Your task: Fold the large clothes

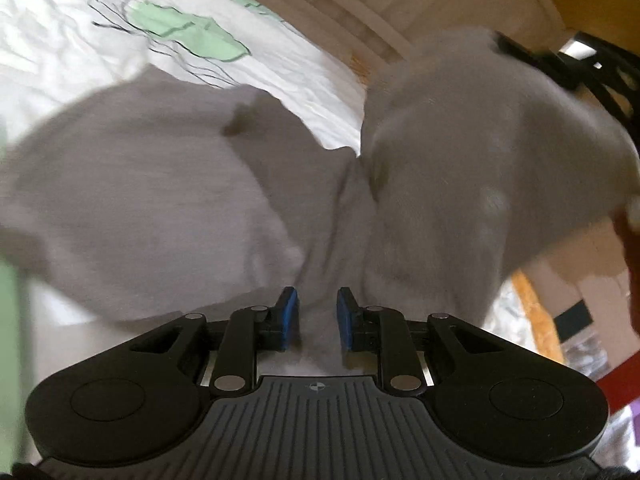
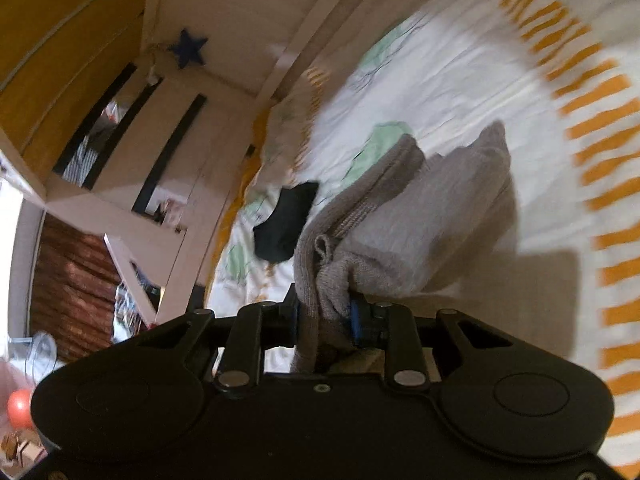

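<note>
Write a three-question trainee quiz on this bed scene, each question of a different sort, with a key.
1. True or false: the right gripper has its fingers shut on the grey knitted garment.
2. Which small item lies on the white bedcover with green patches beyond the garment: (a) a red ball, (b) a dark black cloth piece, (c) a book?
3. Fill in: cloth between the left gripper fingers is ___ in colour.

Key: 1 true; 2 b; 3 grey.

White slatted bed frame (image 2: pixel 132 152), yellow wall (image 2: pixel 60 32)
</note>
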Tool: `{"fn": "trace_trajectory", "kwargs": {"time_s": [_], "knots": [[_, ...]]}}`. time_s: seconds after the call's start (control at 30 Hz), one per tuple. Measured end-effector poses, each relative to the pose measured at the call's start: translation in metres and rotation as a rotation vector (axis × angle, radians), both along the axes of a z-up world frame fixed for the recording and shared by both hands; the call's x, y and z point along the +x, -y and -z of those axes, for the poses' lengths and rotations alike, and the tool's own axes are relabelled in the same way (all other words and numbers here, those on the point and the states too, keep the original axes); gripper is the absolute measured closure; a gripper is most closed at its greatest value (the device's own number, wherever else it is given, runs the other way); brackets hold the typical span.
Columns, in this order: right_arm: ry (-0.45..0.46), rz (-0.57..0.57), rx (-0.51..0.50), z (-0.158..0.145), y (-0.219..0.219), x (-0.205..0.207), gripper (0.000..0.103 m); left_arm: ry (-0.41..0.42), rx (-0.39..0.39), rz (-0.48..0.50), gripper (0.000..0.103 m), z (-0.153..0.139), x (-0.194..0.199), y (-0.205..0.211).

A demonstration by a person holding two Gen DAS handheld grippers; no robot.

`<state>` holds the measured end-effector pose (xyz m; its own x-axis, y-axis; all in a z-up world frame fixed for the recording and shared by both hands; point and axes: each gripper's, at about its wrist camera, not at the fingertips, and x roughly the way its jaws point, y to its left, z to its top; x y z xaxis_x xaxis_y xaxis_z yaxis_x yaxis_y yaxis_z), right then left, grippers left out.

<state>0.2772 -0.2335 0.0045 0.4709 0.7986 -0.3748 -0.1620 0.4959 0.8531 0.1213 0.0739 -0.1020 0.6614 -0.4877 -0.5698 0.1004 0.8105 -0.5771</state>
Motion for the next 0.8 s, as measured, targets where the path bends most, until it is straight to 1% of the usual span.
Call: {"fn": "trace_trajectory", "kwargs": {"time_s": [0.1, 0.2, 0.3, 0.37, 0.53, 0.6, 0.63, 0.67, 0.7, 0.73, 0.8], "knots": [[-0.012, -0.037, 0.0, 0.007, -0.029, 0.009, 0.068, 0.005, 0.064, -0.042, 0.08, -0.005, -0.018, -0.017], [-0.04, -0.069, -0.001, 0.02, -0.056, 0.016, 0.068, 0.019, 0.076, -0.078, 0.08, -0.009, -0.034, -0.036], [-0.064, -0.099, -0.023, 0.034, -0.08, 0.019, 0.068, 0.027, 0.104, -0.102, 0.08, -0.014, -0.043, -0.046], [-0.084, -0.112, -0.035, 0.044, -0.094, 0.021, 0.068, 0.032, 0.099, -0.113, 0.08, -0.018, -0.046, -0.051], [-0.117, -0.139, -0.107, 0.067, -0.127, 0.028, 0.067, 0.041, 0.109, -0.098, 0.08, -0.022, -0.046, -0.047], [-0.118, -0.165, -0.148, 0.074, -0.14, 0.031, 0.063, 0.038, 0.112, -0.087, 0.08, -0.022, -0.044, -0.044], [-0.119, -0.181, -0.161, 0.078, -0.146, 0.033, 0.058, 0.033, 0.112, -0.084, 0.08, -0.022, -0.043, -0.043], [-0.123, -0.199, -0.157, 0.08, -0.151, 0.036, 0.053, 0.03, 0.108, -0.082, 0.08, -0.021, -0.041, -0.043], [-0.126, -0.216, -0.14, 0.079, -0.155, 0.038, 0.051, 0.028, 0.104, -0.079, 0.079, -0.021, -0.041, -0.043], [-0.125, -0.229, -0.112, 0.077, -0.157, 0.039, 0.05, 0.027, 0.099, -0.078, 0.078, -0.02, -0.032, -0.046], [-0.078, -0.253, -0.078, 0.062, -0.153, 0.036, 0.047, 0.022, 0.09, -0.084, 0.075, -0.02, -0.028, -0.048]]}}
